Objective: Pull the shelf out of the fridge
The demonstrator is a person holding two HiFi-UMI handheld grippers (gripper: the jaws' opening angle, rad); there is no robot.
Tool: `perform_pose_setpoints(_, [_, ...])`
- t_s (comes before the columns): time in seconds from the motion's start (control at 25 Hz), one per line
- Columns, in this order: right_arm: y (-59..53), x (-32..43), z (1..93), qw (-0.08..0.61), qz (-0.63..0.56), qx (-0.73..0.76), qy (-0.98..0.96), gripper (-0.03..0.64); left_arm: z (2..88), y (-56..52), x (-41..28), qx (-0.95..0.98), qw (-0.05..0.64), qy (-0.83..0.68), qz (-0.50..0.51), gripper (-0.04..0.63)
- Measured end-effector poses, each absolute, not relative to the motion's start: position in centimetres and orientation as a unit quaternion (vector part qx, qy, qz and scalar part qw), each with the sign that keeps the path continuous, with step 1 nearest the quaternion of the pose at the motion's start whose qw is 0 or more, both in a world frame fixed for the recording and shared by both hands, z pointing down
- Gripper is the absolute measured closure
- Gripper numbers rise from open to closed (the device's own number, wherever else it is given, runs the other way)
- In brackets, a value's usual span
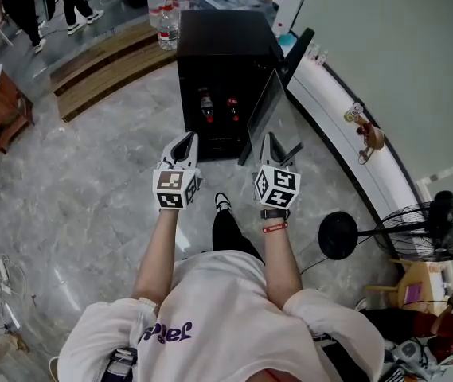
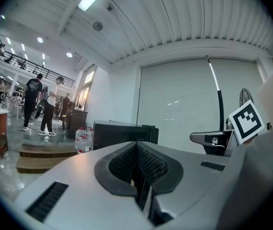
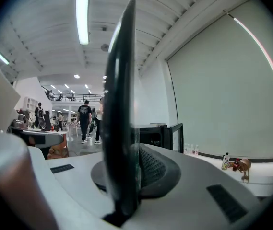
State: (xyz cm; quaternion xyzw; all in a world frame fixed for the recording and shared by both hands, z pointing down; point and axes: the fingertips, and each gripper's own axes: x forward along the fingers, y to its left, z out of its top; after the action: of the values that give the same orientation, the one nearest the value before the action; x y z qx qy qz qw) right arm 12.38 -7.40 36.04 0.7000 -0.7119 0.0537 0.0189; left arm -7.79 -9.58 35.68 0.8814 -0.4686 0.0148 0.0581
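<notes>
One fridge, one shelf, two grippers, one fan

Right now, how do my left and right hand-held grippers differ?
The left hand-held gripper has its jaws together on nothing; the right hand-held gripper is clamped on the edge of the glass shelf. The left one's marker cube sits nearly square in the head view; the right one's looks more tilted. Both point toward the open black fridge.
</notes>
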Motion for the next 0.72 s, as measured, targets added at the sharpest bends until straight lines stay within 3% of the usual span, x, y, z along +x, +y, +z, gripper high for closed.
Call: perform_pose_setpoints(0.72, [-8.15,11.87,35.39,0.028,0.044,0.696,-0.716,0.592,34.97,-10.06,-8.12,0.877,0.039,-0.48,0.012,0.577])
